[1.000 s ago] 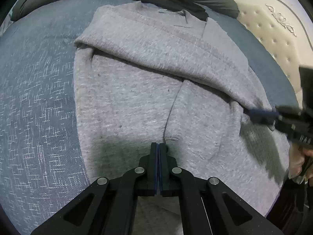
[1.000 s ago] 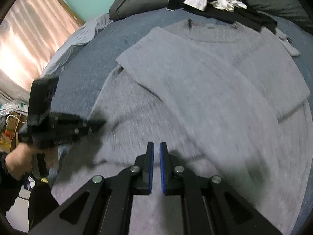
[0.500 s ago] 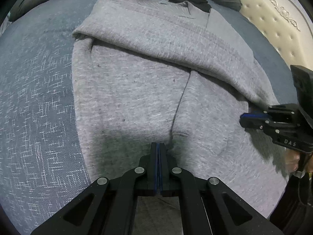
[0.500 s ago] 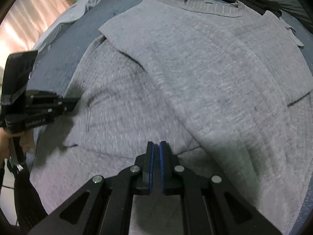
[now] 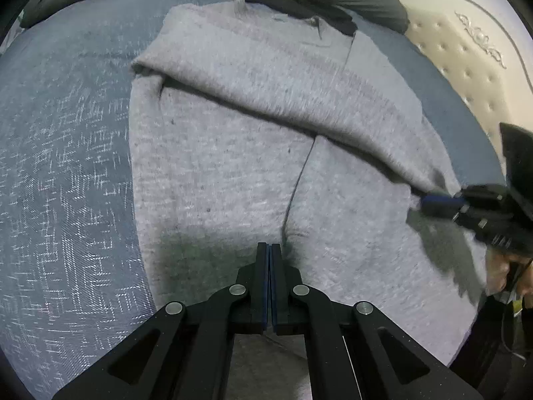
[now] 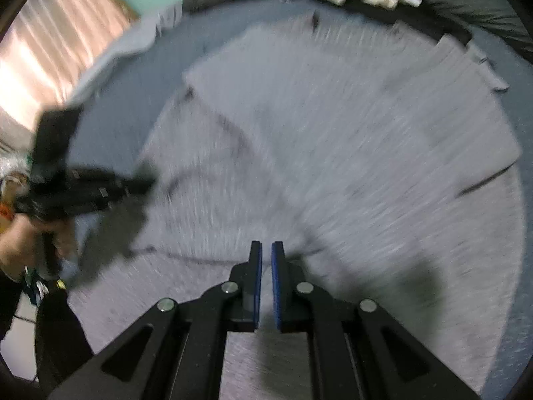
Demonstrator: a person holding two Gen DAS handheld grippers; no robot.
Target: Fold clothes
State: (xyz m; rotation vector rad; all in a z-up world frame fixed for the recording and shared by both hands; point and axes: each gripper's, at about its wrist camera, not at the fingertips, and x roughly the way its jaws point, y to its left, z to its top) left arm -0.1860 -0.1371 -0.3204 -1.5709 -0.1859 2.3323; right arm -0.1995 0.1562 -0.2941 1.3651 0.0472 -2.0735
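A grey sweater (image 5: 233, 166) is lying spread on the blue bed (image 5: 66, 166), one sleeve folded across it. The left gripper (image 5: 269, 250) and right gripper (image 6: 266, 250) are hovering above it, jaws together, gripping nothing.

Dim, flat indoor light. The right wrist view is smeared with motion blur; glare off the curtain (image 6: 43, 50) at ten o'clock. Fisheye edges bend and darken.
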